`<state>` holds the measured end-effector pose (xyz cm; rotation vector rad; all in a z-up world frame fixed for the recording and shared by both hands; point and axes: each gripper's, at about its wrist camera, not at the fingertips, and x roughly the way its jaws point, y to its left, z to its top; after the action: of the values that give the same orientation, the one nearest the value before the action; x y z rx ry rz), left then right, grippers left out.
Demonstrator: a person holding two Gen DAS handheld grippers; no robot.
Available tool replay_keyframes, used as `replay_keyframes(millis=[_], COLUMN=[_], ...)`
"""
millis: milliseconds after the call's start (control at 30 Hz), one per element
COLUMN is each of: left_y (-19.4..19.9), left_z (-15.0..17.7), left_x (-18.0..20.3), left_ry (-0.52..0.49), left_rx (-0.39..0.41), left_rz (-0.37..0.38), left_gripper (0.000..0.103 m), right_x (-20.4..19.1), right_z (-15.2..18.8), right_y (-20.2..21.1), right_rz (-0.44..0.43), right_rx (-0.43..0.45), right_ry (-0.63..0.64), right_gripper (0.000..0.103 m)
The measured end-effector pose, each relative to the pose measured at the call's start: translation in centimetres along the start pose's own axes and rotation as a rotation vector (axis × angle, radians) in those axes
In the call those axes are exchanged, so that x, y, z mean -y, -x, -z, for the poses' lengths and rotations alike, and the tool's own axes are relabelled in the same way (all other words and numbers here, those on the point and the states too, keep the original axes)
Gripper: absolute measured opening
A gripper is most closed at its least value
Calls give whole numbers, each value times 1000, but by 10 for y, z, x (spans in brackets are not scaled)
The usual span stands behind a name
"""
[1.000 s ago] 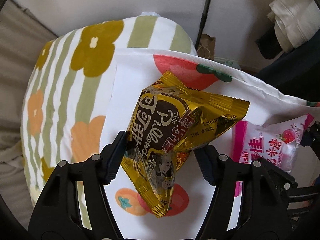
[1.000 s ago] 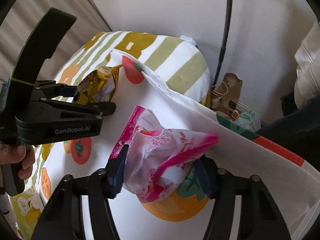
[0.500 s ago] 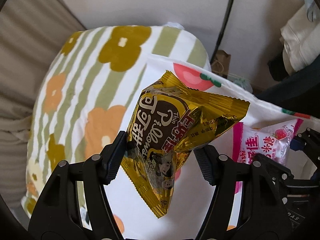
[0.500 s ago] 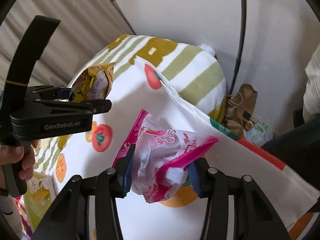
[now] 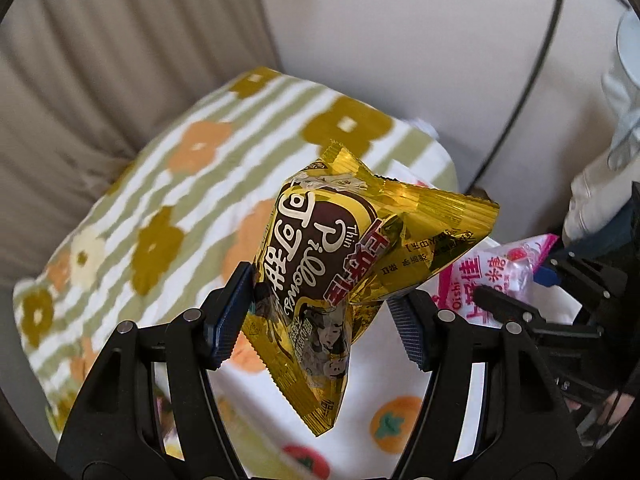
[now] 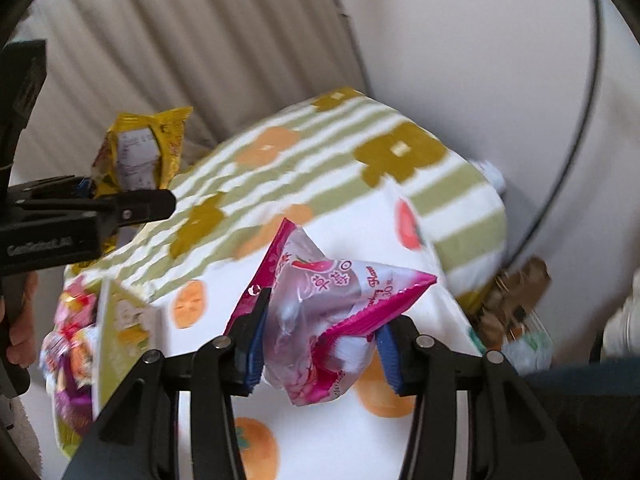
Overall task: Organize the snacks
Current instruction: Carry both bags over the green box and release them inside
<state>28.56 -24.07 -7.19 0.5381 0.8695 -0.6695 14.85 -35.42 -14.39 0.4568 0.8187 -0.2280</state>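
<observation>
My left gripper (image 5: 320,316) is shut on a gold and brown snack bag (image 5: 344,264) and holds it in the air above the bedding. The same bag shows in the right wrist view (image 6: 140,156), with the left gripper (image 6: 80,220) at the left. My right gripper (image 6: 320,344) is shut on a pink snack bag (image 6: 320,312), also held up. The pink bag shows at the right of the left wrist view (image 5: 492,276).
Below lies a white cloth with orange fruit prints (image 6: 340,432) over a green-striped flowered cushion (image 5: 160,208). A green box and several bright packets (image 6: 92,356) sit at the lower left. A curtain (image 6: 180,40), a wall and a thin black pole (image 5: 516,100) stand behind.
Both grippers have risen and swung left with their bags still held. The curtain and the snack pile have come into view.
</observation>
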Motion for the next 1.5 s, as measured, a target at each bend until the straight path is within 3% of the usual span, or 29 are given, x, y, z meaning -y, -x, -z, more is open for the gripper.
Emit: replay_keyframes(millis=[167,433,600,767,967,1133,1333,1500], left_y=[67,147,159,148,113,97,108,117], left_z=[53,171,236,279,300,309,322,336], left_x=[-47,-114,-138,-144,-139,-132,-138,-152], left_ry=[125,292,372,430,521,594,673,696], left_rx=[36,35,-2,-34,-77,-83,-49,-50], left_rz=[-68,-181,-202,-200,-111,-93,-88,-130], left_gripper=[63,63,63,63,68,90,91,91], right_x=[-60,-159,-213,-249,-257,-244,-233,-246], right_z=[-3,24,57,83,90,86,88,88], right_y=[30,71,81,76,64,47,33,33], right_rz=[-114,-303,-365,-384,-383,-350,-334,-341], right_rx=[25,14,-21,-79,-115,-146,-188,-184], right_ry=[111,247,333,400,447,473,477,507], right_gripper=[43,43,43,43,43,43,43,43])
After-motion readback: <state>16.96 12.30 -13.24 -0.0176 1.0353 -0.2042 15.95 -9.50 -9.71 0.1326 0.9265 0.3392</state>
